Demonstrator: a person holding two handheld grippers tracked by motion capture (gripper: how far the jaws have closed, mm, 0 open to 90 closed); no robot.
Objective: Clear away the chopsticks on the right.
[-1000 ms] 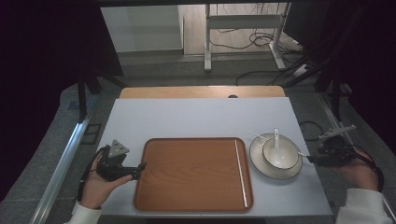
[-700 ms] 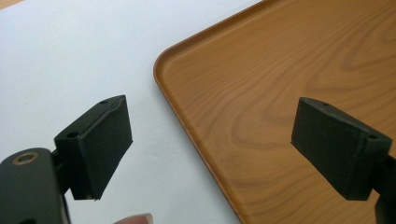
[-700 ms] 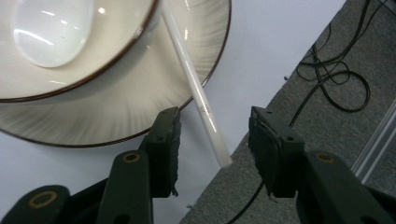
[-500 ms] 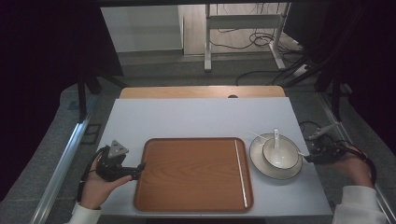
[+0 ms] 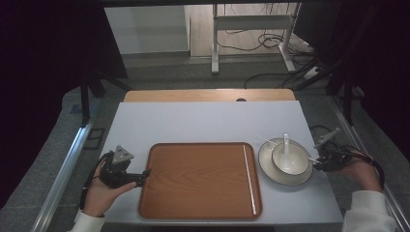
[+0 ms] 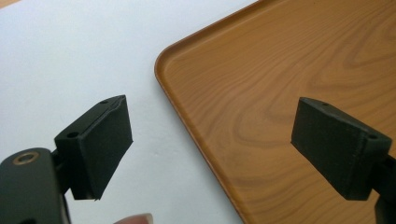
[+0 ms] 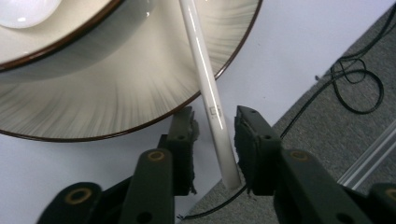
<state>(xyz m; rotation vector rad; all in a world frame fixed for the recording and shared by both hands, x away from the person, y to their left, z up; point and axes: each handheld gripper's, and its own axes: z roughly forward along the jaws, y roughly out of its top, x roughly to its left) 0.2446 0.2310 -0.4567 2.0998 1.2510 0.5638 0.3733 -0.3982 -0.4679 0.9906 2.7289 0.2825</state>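
Note:
A wooden tray lies mid-table with a white chopstick along its right side. To the right, a cream plate carries a white bowl with a spoon. A second white chopstick lies across the plate, its end jutting past the table edge. My right gripper has that end between its jaws, which have just been closing; a slim gap still shows on one side. My left gripper stands open, straddling the near-left corner of the tray, nothing between its pads.
The white table ends just right of the plate, with grey floor and a black cable beyond. A person's hands hold both grippers at the near corners. A metal frame leg stands behind the table.
My right gripper has come down and leftward to the plate's rim, and its jaws have narrowed around the chopstick's end. The left gripper and the tray have stayed put.

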